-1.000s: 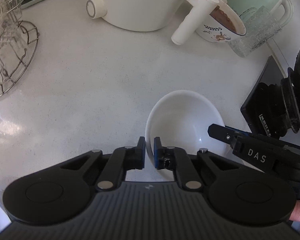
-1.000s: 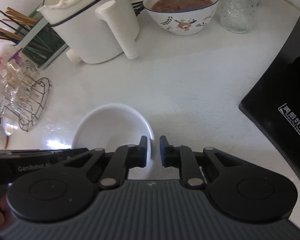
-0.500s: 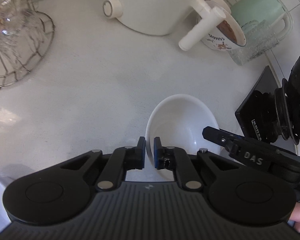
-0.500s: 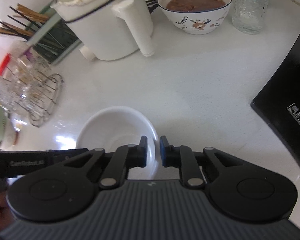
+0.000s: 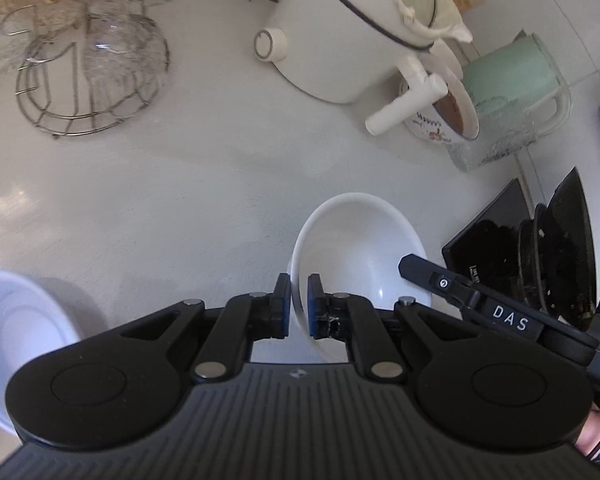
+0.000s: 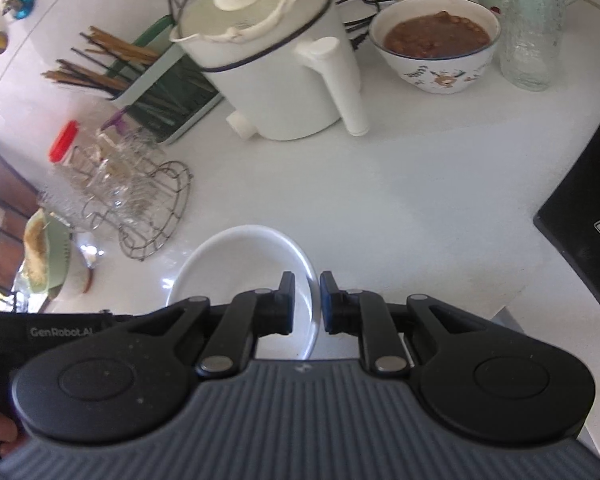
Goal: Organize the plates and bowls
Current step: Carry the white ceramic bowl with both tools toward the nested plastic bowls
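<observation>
Nearest the viewer, two hand-held tongs share one empty white bowl [image 5: 360, 248], each pinching an opposite side of its rim. The left gripper [image 5: 298, 306] is closed as far as it goes, with the thin rim clamped between its blue pads. The right gripper [image 6: 306, 304] is nearly closed too, its jaws on either side of the rim; whether both pads press firmly cannot be told from this angle. The bowl looks tilted and seems to be lifted just clear of the white counter [image 5: 160, 184].

Left of the bowl, at the picture's edge, sits a second white bowl [image 5: 16, 340], the likely place to stack the first. Right of the bowl lies a dark appliance [image 6: 580, 208].

Beyond the bowl to the left stands a wire rack of glasses [image 5: 92, 76]. Straight beyond it is a white electric pot [image 6: 276, 60] with a long handle. Further right of the pot are a patterned bowl of brown food [image 6: 438, 42] and a glass jug [image 6: 532, 24].

Risks, as a judgement: the glazed rim is slippery and held at two small points, so if the hands move unevenly the bowl could twist free and drop. Swinging left too low could chip the second bowl.
</observation>
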`<state>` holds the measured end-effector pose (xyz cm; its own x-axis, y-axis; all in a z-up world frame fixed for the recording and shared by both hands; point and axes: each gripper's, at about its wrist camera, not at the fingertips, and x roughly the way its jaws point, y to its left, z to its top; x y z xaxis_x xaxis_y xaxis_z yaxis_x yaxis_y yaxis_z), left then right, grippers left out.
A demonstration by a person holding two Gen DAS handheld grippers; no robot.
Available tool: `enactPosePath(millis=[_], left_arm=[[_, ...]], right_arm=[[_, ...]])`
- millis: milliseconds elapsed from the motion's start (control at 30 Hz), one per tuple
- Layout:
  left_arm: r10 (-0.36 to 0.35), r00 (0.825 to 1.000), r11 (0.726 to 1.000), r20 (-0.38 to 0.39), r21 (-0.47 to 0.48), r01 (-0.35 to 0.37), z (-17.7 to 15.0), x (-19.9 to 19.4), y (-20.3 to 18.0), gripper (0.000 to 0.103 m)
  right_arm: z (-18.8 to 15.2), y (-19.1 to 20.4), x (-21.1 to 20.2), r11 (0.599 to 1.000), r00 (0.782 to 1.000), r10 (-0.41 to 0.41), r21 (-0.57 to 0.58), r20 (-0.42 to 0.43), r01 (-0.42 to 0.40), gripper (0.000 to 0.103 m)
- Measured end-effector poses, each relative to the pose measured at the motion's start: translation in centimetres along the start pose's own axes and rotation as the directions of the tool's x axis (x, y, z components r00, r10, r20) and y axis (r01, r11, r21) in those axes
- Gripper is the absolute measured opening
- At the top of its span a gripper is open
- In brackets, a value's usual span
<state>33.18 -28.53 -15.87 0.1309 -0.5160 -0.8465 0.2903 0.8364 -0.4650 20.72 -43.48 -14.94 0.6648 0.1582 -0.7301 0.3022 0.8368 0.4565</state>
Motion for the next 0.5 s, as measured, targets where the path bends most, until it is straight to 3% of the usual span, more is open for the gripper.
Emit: enactPosePath(millis=[500], left_arm=[[0.030,0.996,0.993,0.085,-0.116,-0.020,-3.1,-6.1,3.9,0.010]], right_arm=[[-1.4,4.1,-1.1,0.983,0.991,0.130,-0.125,-0.042,-0.134,0.016]])
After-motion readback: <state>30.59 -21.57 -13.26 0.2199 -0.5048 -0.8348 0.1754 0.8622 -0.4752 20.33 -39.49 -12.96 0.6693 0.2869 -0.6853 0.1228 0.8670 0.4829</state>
